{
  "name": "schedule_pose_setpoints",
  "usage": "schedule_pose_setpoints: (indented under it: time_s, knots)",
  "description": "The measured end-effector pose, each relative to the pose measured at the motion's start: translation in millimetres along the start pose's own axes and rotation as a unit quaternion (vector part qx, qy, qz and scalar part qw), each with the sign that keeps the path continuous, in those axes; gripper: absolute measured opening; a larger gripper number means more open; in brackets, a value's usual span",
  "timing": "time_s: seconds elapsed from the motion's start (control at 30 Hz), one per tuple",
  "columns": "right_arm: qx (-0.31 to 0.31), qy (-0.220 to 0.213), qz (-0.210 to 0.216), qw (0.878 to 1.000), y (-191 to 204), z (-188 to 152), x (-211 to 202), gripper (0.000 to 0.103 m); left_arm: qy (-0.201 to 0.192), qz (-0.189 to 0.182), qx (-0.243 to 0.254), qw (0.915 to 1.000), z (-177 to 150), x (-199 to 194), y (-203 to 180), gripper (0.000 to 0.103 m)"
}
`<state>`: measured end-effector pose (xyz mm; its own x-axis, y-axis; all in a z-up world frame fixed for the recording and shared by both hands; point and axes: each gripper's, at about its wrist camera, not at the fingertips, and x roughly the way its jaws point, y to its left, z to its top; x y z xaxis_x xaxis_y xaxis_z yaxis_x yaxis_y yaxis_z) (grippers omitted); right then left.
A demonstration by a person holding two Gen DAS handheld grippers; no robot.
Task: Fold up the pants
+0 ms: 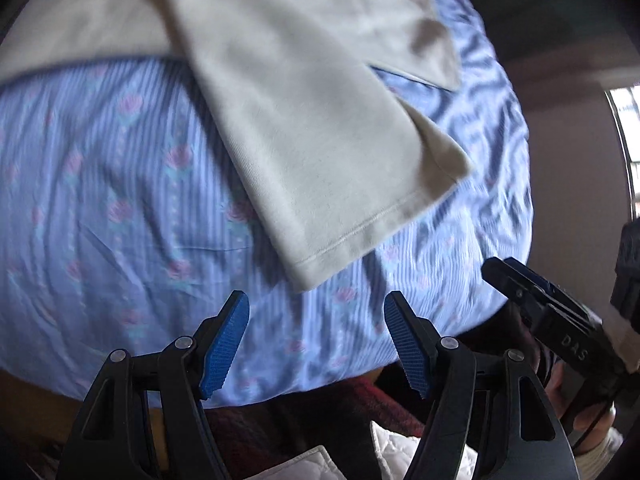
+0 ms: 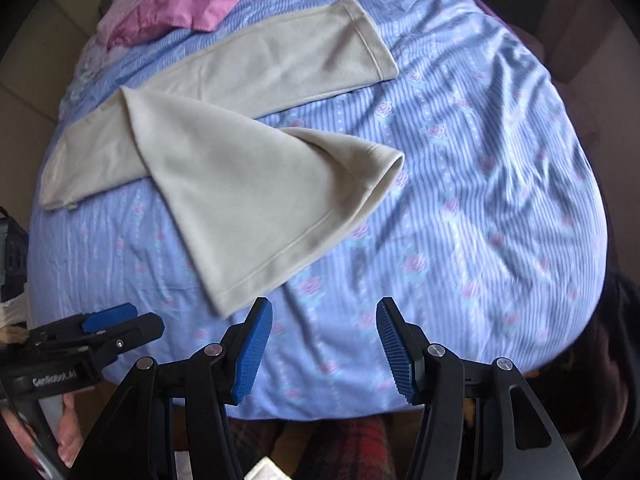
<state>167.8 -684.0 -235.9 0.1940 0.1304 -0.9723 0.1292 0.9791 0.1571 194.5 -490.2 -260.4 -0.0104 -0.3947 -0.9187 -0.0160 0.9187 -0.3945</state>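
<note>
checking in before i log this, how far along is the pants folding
Barely started. Done: the cream pants are laid out on the blue floral bedsheet, legs splayed apart, the near leg's hem toward the grippers. In hand: nothing; the left gripper and right gripper are both open, apart from the fabric. Left: bringing one leg over the other, then folding lengthwise.

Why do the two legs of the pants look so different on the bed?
The near leg points toward the grippers, while the far leg stretches away across the bed. The near leg's cuff gapes open along one side; the far leg's cuff lies flat. The near leg overlaps the far leg where they join. Both are the same cream fabric with stitched hems, and neither open gripper touches them.
</note>
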Motion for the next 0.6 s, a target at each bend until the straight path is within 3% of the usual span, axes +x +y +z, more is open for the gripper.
schedule_pose_setpoints:
  time_s: [0.27, 0.6]
  knots:
    - [-0.048, 0.021, 0.017, 0.998, -29.9, 48.5, 36.3, 0.056, 0.003, -0.006, -0.12, 0.9927, 14.4, 41.1, 12.3, 0.063]
    - [-0.06, 0.061, 0.032, 0.996, -45.6, 85.8, 77.8, 0.056, 0.014, 0.0, -0.187, 0.9822, 14.7, 77.4, 20.4, 0.058]
